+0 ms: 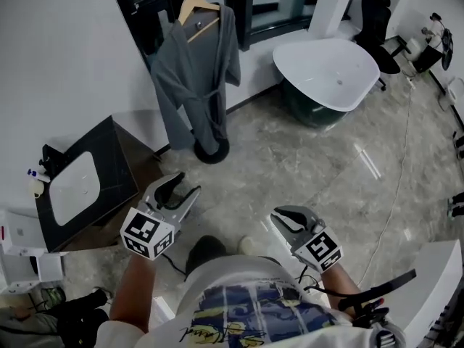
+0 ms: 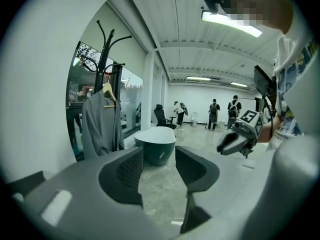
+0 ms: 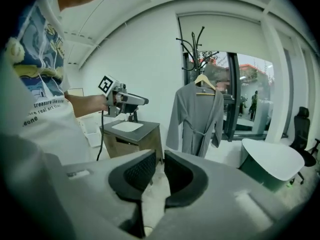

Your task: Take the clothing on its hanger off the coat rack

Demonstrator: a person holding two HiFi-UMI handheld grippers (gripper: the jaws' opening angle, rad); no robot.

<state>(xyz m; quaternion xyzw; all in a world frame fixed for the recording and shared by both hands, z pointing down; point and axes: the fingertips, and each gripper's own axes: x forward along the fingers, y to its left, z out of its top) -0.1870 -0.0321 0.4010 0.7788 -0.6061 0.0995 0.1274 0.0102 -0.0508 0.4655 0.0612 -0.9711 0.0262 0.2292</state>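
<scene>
A grey robe (image 1: 196,78) hangs on a wooden hanger (image 1: 197,9) from a black coat rack, whose round base (image 1: 212,151) stands on the marble floor by the wall. The left gripper view has the robe (image 2: 100,126) at its left, and the right gripper view has it (image 3: 197,119) ahead under the rack's hooks (image 3: 192,44). Both grippers are held low in front of the person, well short of the robe. My left gripper (image 1: 187,183) (image 2: 159,154) is open and empty. My right gripper (image 1: 277,214) (image 3: 160,156) is open only by a narrow gap, with nothing in it.
A white bathtub (image 1: 326,71) stands to the right of the rack. A dark vanity with a white sink (image 1: 80,183) is at the left against the wall. A black office chair (image 1: 377,20) is at the back right. Several people (image 2: 214,111) stand far down the room.
</scene>
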